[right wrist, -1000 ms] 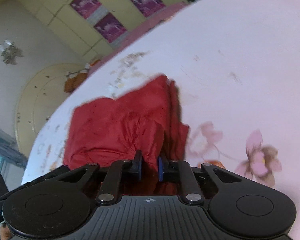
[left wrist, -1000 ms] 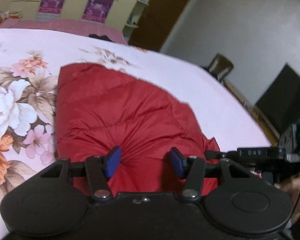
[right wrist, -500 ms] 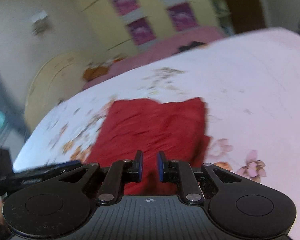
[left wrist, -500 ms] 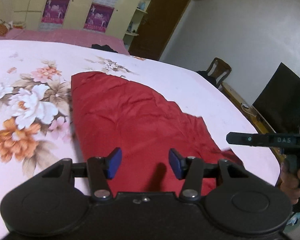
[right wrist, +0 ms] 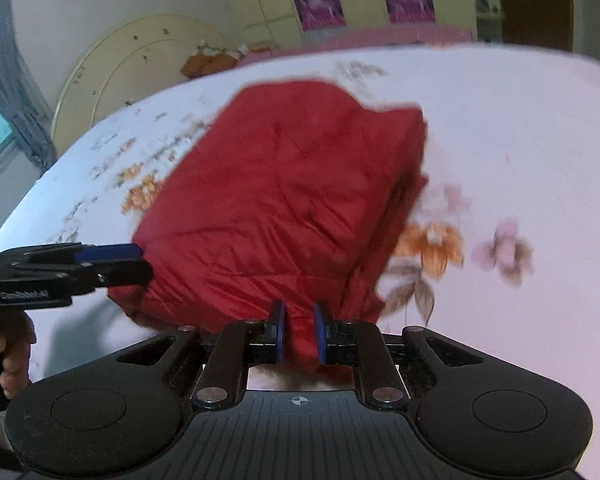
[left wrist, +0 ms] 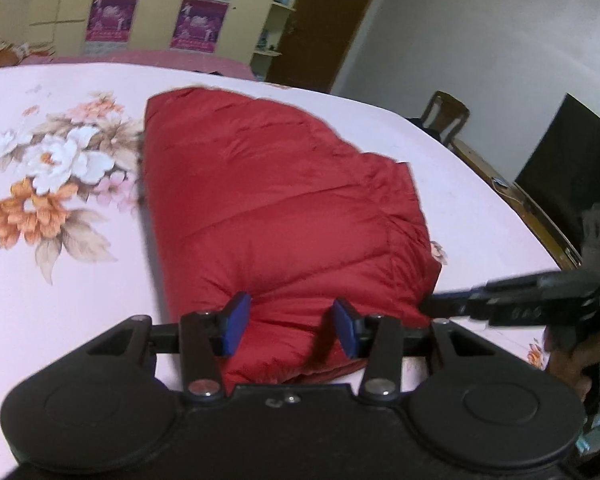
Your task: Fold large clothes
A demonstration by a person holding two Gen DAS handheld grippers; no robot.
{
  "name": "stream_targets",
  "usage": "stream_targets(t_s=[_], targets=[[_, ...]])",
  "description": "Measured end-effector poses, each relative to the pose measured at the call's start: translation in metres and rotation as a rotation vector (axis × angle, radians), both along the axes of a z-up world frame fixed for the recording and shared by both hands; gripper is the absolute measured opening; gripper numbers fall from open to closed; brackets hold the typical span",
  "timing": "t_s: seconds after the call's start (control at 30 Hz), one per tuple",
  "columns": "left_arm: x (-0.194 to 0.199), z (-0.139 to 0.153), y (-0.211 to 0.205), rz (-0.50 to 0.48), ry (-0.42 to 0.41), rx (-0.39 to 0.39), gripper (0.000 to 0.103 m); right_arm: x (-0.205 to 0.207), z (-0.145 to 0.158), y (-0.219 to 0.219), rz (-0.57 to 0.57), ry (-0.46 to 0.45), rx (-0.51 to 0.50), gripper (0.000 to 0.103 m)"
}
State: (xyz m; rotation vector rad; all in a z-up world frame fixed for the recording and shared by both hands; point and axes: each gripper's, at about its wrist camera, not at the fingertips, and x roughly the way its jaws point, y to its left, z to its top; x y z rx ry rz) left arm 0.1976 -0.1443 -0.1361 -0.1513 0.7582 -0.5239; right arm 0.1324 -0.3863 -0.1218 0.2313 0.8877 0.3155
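Observation:
A red quilted jacket (left wrist: 284,208) lies folded into a thick bundle on a pink floral bed sheet (left wrist: 60,280). My left gripper (left wrist: 290,326) is open, its blue pads either side of the jacket's near edge; nothing is pinched. My right gripper (right wrist: 299,330) is shut on a fold of the red jacket (right wrist: 292,196) at its near edge. The right gripper's tip also shows in the left wrist view (left wrist: 460,306) against the jacket's right corner. The left gripper shows in the right wrist view (right wrist: 112,262) at the jacket's left corner.
The bed's right edge (left wrist: 512,216) runs close to a wooden bench and a dark screen (left wrist: 572,172). A wooden chair (left wrist: 448,116) stands beyond. A headboard (right wrist: 140,64) and pillows are at the far end. Wardrobes and a brown door (left wrist: 320,20) line the back wall.
The right gripper, open and off the jacket half a second ago, is now shut on its near edge. Both grippers have moved in closer. The left gripper stays open.

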Motion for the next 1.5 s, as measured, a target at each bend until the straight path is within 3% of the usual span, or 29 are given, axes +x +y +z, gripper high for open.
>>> stream_targets(t_s=[0.13, 0.3, 0.47, 0.63, 0.77, 0.9, 1.03, 1.1, 1.13, 1.17, 1.2, 1.23, 1.27, 1.3, 1.33, 1.37, 1.4, 1.5], targets=[[0.0, -0.007, -0.009, 0.031, -0.005, 0.031, 0.043, 0.008, -0.017, 0.0, -0.009, 0.019, 0.022, 0.014], [-0.005, 0.005, -0.008, 0.049, -0.015, 0.036, 0.043, 0.006, 0.0, -0.004, -0.004, 0.023, 0.009, 0.015], [-0.009, 0.043, 0.0, 0.095, -0.118, 0.008, 0.048, -0.004, 0.046, -0.02, -0.06, -0.125, 0.029, 0.015], [0.041, 0.06, -0.005, 0.079, -0.198, 0.007, 0.048, 0.041, 0.072, -0.031, -0.119, -0.255, -0.005, 0.015], [0.089, 0.045, -0.016, 0.071, -0.143, 0.016, 0.048, 0.093, 0.058, -0.031, -0.135, -0.238, -0.014, 0.015], [0.11, 0.017, -0.028, 0.058, -0.07, 0.079, 0.048, 0.134, 0.018, -0.032, -0.148, -0.14, -0.053, 0.014], [0.108, 0.008, -0.032, 0.046, -0.073, 0.112, 0.049, 0.138, -0.01, -0.041, -0.173, -0.083, -0.035, 0.014], [0.106, 0.011, -0.03, 0.042, -0.074, 0.123, 0.047, 0.135, -0.01, -0.046, -0.185, -0.083, -0.016, 0.015], [0.103, 0.017, -0.026, 0.052, -0.073, 0.119, 0.049, 0.13, -0.004, -0.048, -0.2, -0.092, -0.002, 0.015], [0.101, 0.022, -0.022, 0.064, -0.084, 0.118, 0.058, 0.122, 0.003, -0.054, -0.222, -0.117, 0.027, 0.015], [0.098, 0.028, -0.017, 0.086, -0.108, 0.121, 0.086, 0.112, 0.009, -0.063, -0.241, -0.135, 0.075, 0.015], [0.092, 0.031, -0.01, 0.113, -0.134, 0.119, 0.1, 0.105, 0.011, -0.07, -0.256, -0.14, 0.129, 0.015], [0.089, 0.032, -0.003, 0.125, -0.142, 0.102, 0.098, 0.1, 0.011, -0.077, -0.265, -0.132, 0.172, 0.015], [0.09, 0.03, 0.003, 0.127, -0.11, 0.085, 0.098, 0.095, 0.01, -0.083, -0.278, -0.118, 0.2, 0.018], [0.093, 0.027, 0.008, 0.129, -0.081, 0.067, 0.098, 0.09, 0.006, -0.089, -0.302, -0.099, 0.232, 0.026], [0.094, 0.025, 0.011, 0.128, -0.062, 0.048, 0.097, 0.086, 0.003, -0.093, -0.325, -0.089, 0.266, 0.06], [0.096, 0.022, 0.014, 0.131, -0.042, 0.032, 0.097, 0.082, -0.001, -0.097, -0.347, -0.093, 0.302, 0.073], [0.103, 0.013, 0.02, 0.134, 0.019, -0.028, 0.096, 0.079, -0.003, -0.099, -0.337, -0.062, 0.373, 0.073]])
